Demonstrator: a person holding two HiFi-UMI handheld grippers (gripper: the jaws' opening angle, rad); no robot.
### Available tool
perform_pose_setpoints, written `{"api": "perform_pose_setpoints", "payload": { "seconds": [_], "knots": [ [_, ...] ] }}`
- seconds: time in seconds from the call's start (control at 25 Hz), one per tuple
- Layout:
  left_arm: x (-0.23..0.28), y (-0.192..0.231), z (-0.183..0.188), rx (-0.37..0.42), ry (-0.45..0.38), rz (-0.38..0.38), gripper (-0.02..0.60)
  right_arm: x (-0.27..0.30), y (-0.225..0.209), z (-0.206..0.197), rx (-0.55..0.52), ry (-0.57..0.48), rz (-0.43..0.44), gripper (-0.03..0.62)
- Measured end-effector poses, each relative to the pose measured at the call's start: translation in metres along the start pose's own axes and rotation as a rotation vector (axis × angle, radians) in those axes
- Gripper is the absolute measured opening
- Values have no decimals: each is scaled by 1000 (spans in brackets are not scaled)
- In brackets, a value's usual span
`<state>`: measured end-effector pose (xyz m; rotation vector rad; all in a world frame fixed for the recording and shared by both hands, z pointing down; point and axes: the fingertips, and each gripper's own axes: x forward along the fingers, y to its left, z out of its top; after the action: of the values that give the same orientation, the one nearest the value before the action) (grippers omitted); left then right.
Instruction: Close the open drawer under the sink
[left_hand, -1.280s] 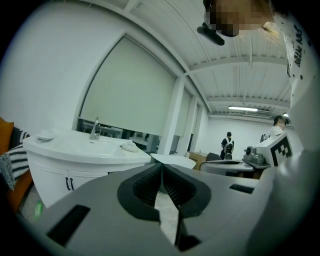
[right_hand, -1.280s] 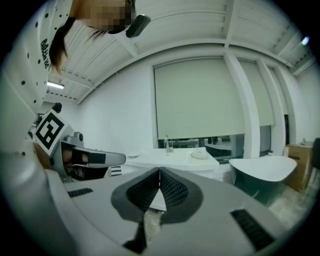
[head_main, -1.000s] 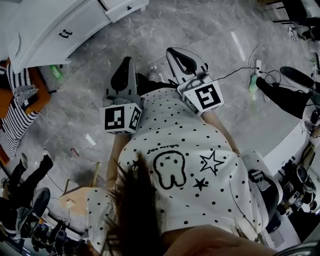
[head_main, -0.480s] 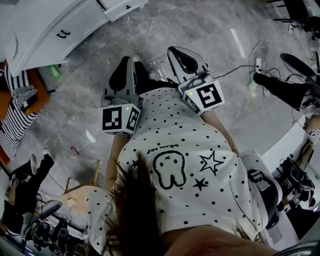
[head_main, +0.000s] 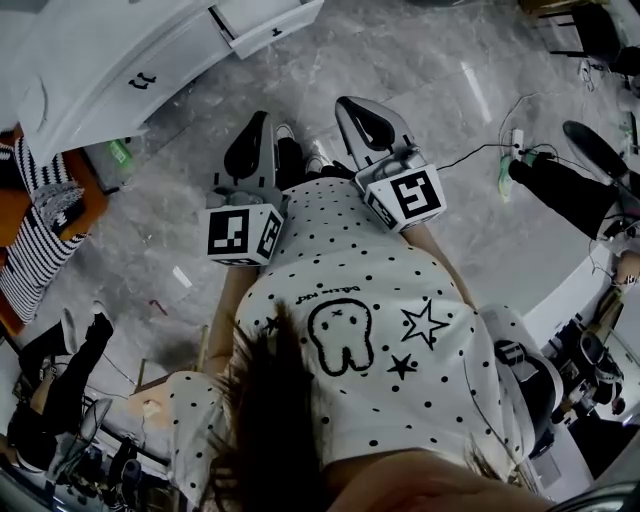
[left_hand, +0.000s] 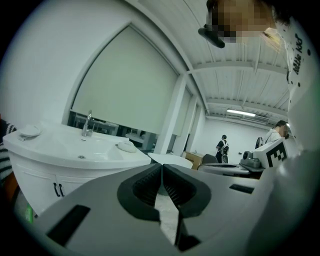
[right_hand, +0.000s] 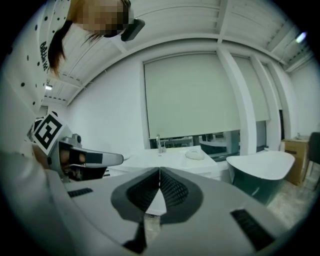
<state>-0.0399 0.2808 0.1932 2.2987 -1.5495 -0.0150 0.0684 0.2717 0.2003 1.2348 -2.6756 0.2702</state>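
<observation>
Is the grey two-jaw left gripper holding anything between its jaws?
No: the left gripper has its jaws closed together, nothing between them.

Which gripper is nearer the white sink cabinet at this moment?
Left. The left gripper is on the side towards the sink cabinet, not touching it. The right gripper is beside the left one, on its far side from the cabinet.

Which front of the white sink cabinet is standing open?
The white drawer with one small black handle juts out; the white front with two black handles sits flush.
</observation>
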Motion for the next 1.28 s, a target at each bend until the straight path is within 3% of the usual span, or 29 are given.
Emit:
{"api": "perform_pose_setpoints", "payload": {
  "seconds": [0.52, 0.88, 1.28],
  "knots": [
    [24, 66, 18, 6, -3, 24, 19, 60, -5, 5, -2, 12, -80, 14],
    [35, 77, 16, -37, 11, 16, 20, 66, -20, 4, 4, 28, -143, 15],
    [57, 91, 17, -75, 28, 75, 18, 96, -38, 9, 6, 54, -84, 15]
  ]
}}
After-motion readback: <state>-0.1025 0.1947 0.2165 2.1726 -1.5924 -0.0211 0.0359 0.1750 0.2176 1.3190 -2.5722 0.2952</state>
